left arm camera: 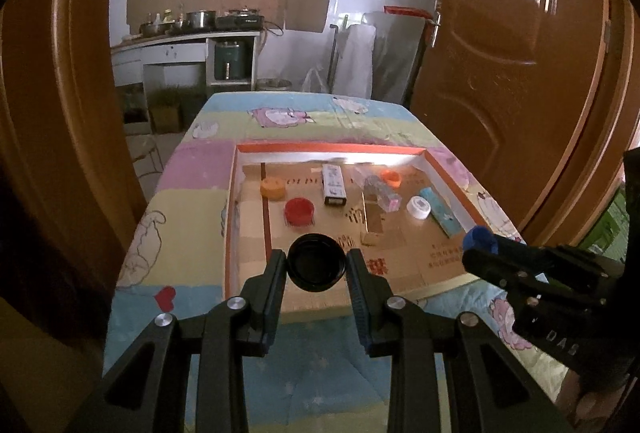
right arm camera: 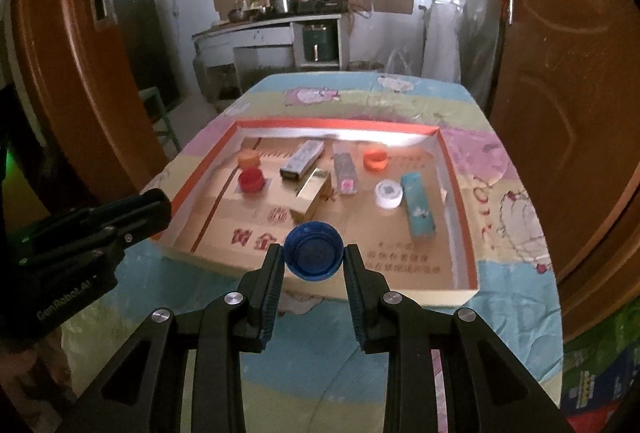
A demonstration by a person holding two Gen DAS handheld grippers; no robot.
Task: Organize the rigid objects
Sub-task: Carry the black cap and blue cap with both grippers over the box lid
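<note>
My left gripper (left arm camera: 317, 260) is shut on a black cap (left arm camera: 317, 262), held above the near edge of a shallow cardboard box (left arm camera: 448, 169). My right gripper (right arm camera: 313, 254) is shut on a blue cap (right arm camera: 313, 251), held above the box's near edge (right arm camera: 400, 293); it also shows in the left wrist view (left arm camera: 478, 238). Inside the box lie a red cap (left arm camera: 299, 211), an orange cap (left arm camera: 273, 188), a second orange cap (left arm camera: 391, 178), a white cap (left arm camera: 418, 207), a teal box (left arm camera: 440, 211), a white box (left arm camera: 334, 184), a gold box (right arm camera: 312, 193) and a clear pink-ended box (left arm camera: 383, 192).
The box sits on a table with a pastel cartoon cloth (left arm camera: 188, 169). Brown doors (left arm camera: 520, 73) stand close on both sides. A kitchen counter with pots (left arm camera: 192, 29) is at the back. A green chair (right arm camera: 160, 117) stands left of the table.
</note>
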